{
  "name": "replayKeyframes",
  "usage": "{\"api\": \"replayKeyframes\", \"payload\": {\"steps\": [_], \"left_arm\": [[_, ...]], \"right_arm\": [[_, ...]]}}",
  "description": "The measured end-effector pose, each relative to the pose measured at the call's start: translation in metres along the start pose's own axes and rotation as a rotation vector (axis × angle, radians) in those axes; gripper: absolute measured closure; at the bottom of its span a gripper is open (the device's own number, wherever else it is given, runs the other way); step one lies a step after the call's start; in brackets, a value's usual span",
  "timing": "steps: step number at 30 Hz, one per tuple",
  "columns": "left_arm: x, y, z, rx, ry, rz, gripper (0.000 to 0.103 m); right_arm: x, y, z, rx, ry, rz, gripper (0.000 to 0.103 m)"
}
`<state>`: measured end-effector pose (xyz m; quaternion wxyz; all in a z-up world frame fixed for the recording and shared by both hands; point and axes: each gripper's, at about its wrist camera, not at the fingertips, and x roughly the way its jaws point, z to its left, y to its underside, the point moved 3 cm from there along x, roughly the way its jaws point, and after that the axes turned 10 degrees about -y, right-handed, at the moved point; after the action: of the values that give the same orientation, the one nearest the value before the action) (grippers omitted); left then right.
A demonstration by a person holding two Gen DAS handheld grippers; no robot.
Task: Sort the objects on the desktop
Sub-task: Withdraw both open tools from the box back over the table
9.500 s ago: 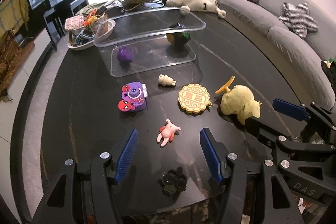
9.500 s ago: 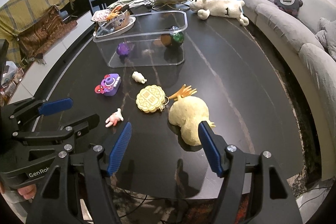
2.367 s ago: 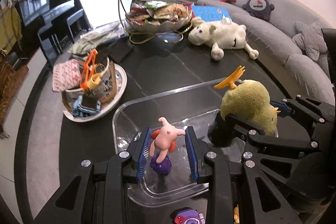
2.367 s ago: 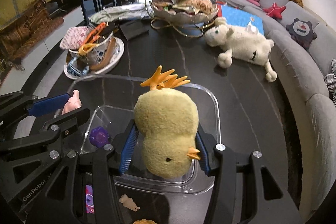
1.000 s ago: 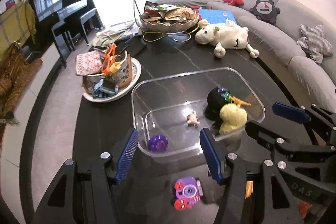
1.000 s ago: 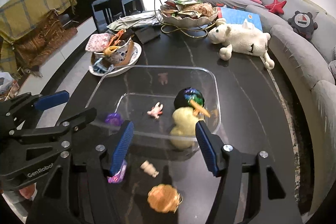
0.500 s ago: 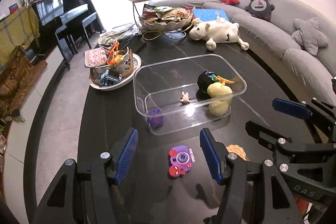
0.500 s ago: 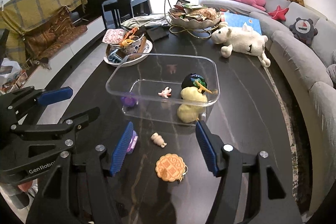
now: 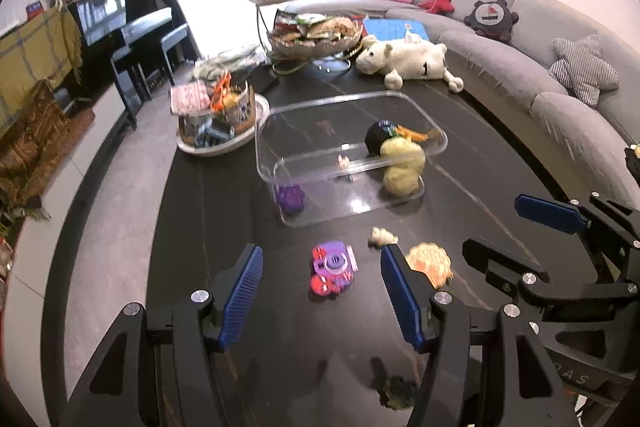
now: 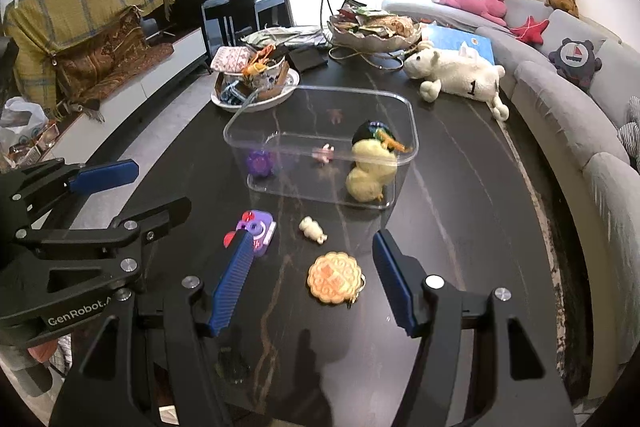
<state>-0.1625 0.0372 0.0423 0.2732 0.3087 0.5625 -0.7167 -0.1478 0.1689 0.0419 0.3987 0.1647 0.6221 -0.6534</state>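
Note:
A clear plastic bin (image 9: pixel 436 135) (image 10: pixel 316 91) stands mid-table and holds a yellow plush chick (image 9: pixel 402 167) (image 10: pixel 370 173), a small pink pig (image 9: pixel 343 161) (image 10: pixel 325 153), a purple toy (image 9: pixel 291 197) (image 10: pixel 260 163) and a dark ball (image 10: pixel 368 133). Outside it, nearer to me, lie a purple toy camera (image 9: pixel 334 269) (image 10: pixel 258 227), a small cream figure (image 9: pixel 382 237) (image 10: pixel 313 228) and a mooncake-shaped biscuit (image 9: pixel 430 263) (image 10: pixel 335 279). My left gripper (image 9: pixel 322 287) is open above the camera, holding nothing. My right gripper (image 10: pixel 312 275) is open over the biscuit, also with nothing in it.
A plate with a cluttered pot (image 9: pixel 218 115) stands left of the bin. Behind are a tiered snack stand (image 10: pixel 372 31) and a white plush sheep (image 10: pixel 456 73). A small dark toy (image 9: pixel 396 393) lies by the near edge. A grey sofa (image 9: pixel 560 99) curves along the right.
Both grippers have drawn back from the bin toward the near edge, so the bin looks smaller and the camera, cream figure and biscuit have come into view between the fingers.

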Motion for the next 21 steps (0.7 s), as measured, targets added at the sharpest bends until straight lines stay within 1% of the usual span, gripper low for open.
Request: {"api": "replayKeyframes", "payload": {"steps": [5,13,21], "left_arm": [[-0.001,0.026,-0.001,0.0,-0.012,0.026,0.045],[-0.003,0.071,-0.001,0.009,-0.038,0.083,0.045],[-0.002,0.1,0.001,0.011,-0.049,0.121,0.045]], "right_arm": [[0.002,0.023,0.005,0.016,-0.013,0.024,0.044],[0.007,0.063,0.022,0.011,-0.04,0.089,0.044],[0.011,0.092,0.034,0.018,-0.062,0.129,0.044]]}}
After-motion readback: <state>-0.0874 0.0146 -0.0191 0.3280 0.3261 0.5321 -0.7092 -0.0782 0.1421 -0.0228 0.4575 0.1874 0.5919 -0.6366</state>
